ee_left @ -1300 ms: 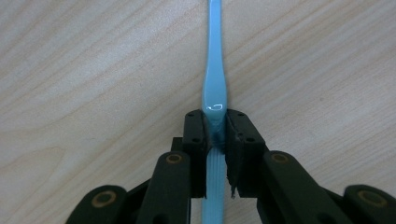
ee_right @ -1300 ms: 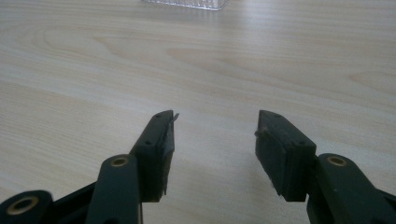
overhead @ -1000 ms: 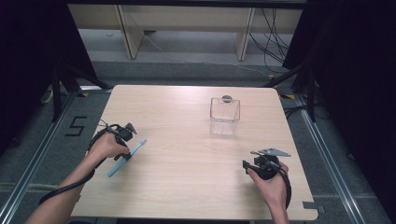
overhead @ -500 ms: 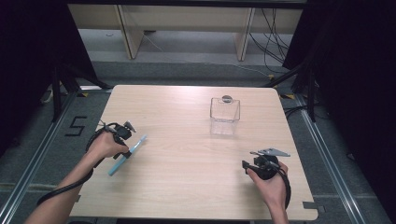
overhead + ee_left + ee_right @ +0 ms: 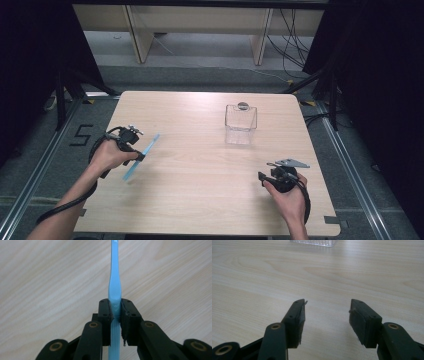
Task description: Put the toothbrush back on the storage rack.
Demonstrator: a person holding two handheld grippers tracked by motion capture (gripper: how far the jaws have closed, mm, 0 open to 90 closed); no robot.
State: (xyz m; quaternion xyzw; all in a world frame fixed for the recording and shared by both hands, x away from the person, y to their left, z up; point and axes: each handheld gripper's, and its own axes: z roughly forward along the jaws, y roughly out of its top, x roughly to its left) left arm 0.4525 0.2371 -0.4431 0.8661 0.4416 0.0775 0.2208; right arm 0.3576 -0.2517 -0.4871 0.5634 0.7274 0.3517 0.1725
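The left gripper (image 5: 134, 150) is pinching a light blue toothbrush (image 5: 141, 156) by its handle, the jaws pressed tight on either side of the plastic in the left gripper view (image 5: 114, 296); the brush is lying well to the near left of the clear container (image 5: 241, 120), angled with its far end pointing roughly toward that container and looking raised a little off the wooden table (image 5: 200, 200), though how high is hard to tell; the right gripper (image 5: 267, 176) is waiting to the near right of the container, its jaws spread wide and holding nothing over bare wood in the right gripper view (image 5: 327, 315); judging from this, the carry stage is in hand, with the brush gripped and not yet delivered; the next move is probably calling for swinging the brush across toward the container, tipping it upright, and lowering it through the open top without knocking the thin walls.
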